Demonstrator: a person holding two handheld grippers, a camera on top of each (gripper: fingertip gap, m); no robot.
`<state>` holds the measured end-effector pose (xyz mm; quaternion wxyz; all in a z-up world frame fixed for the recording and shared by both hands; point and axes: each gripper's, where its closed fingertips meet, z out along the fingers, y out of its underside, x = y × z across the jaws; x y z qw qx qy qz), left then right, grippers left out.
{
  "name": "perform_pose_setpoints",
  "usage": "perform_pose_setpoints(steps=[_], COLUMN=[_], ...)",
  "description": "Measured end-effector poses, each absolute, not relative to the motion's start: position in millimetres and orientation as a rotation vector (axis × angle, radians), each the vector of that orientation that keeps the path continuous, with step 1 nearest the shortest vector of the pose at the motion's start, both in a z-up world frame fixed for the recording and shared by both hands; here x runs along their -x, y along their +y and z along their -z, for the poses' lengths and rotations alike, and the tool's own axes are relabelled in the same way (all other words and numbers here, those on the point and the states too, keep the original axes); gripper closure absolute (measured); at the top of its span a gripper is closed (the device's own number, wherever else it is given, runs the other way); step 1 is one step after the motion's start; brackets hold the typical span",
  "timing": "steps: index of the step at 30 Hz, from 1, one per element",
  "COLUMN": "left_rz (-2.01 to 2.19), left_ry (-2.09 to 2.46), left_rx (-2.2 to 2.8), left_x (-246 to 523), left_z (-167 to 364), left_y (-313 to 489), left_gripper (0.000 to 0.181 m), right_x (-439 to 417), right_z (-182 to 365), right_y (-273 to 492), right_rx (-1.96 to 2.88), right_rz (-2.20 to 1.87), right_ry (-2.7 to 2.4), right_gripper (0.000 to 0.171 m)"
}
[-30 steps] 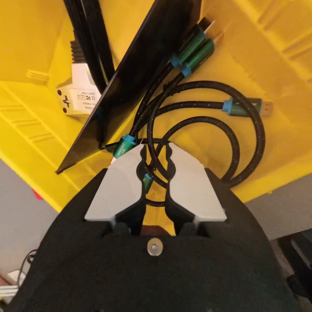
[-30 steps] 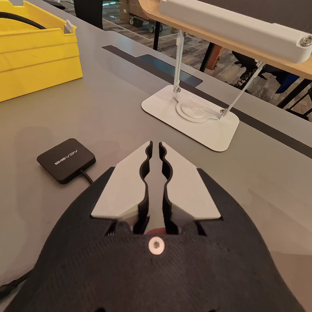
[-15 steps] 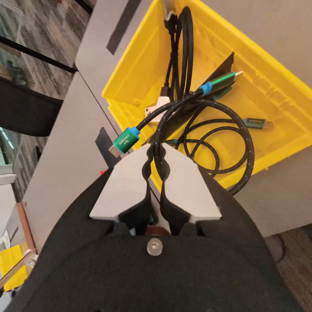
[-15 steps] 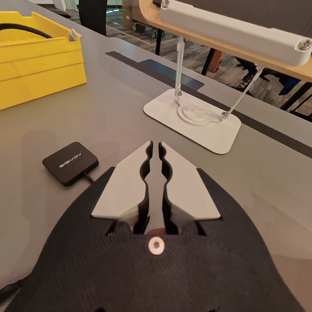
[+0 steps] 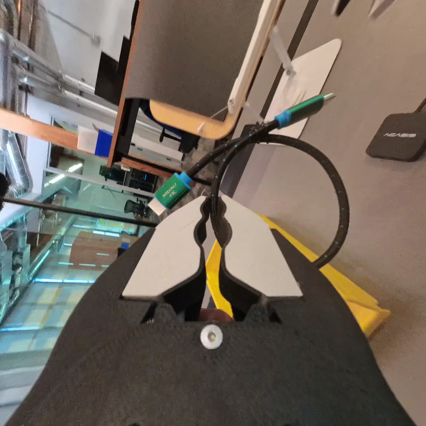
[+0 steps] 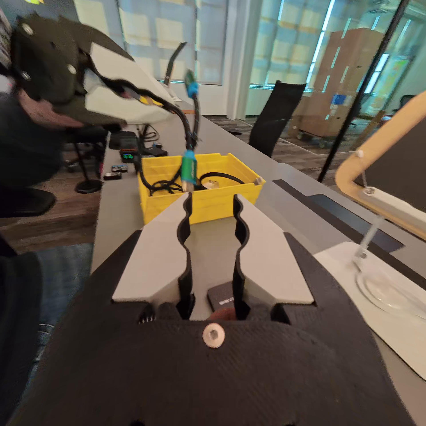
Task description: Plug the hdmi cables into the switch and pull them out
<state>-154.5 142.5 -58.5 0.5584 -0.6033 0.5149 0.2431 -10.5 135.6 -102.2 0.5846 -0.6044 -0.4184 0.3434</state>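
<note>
Right wrist view: right gripper fingers wide, empty. Green metal HDMI plug hangs vertical just beyond fingertips, on black braided cable pinched by left gripper.

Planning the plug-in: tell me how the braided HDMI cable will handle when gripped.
Held mid-length by the left gripper, the HDMI cable keeps a springy loop: probably semi-stiff. Its green plugs hang free, so they will likely swing.

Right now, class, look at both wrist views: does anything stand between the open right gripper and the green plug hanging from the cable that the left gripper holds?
Nothing visible does. The green plug hangs in open air just beyond the right gripper, above the yellow bin. The left gripper pinches the cable.
</note>
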Motion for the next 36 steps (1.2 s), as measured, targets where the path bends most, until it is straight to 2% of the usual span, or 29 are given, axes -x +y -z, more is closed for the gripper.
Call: perform_pose_setpoints(steps=[1,5,8,9,14,15,17,20,24,29,32,35,36], left_rz=[-0.568,-0.561,-0.497,-0.473,-0.435,-0.424,-0.436,-0.358,-0.313,-0.333,-0.462,-0.524,-0.547], left_ry=[1.241,1.302,1.316,1.329,1.333,1.295,1.207,1.183,1.297,1.423,1.439,1.351,1.318], left_rx=[1.376,1.255,1.200,1.181,1.207,1.206,1.162,1.119,1.179,1.405,1.472,1.421,1.401], left_x=[141,103,83,76,71,71,72,59,31,19,28,33,35], left_z=[61,69,74,76,89,87,74,66,94,141,162,156,151], left_y=[141,139,138,137,150,153,154,136,116,119,136,151,154], left_gripper=[0.175,0.175,0.175,0.175,0.175,0.170,0.142,0.134,0.115,0.076,0.067,0.077,0.071], right_x=[15,26,28,28,24,22,17,14,16,18,25,30,31], right_z=[99,102,112,114,113,110,108,109,111,111,109,113,115], right_y=[130,118,119,120,133,136,146,156,160,161,158,156,156], right_rx=[1.408,1.436,1.463,1.472,1.504,1.505,1.530,1.574,1.580,1.591,1.596,1.616,1.623], right_rz=[-0.835,-0.951,-0.955,-0.966,-0.978,-0.973,-0.957,-0.988,-1.027,-0.958,-0.934,-0.891,-0.885], right_ry=[-0.984,-1.018,-1.032,-1.027,-0.930,-0.899,-0.812,-0.697,-0.632,-0.595,-0.588,-0.599,-0.604], right_gripper=[0.131,0.131,0.141,0.154,0.156,0.156,0.158,0.160,0.160,0.161,0.160,0.161,0.161])
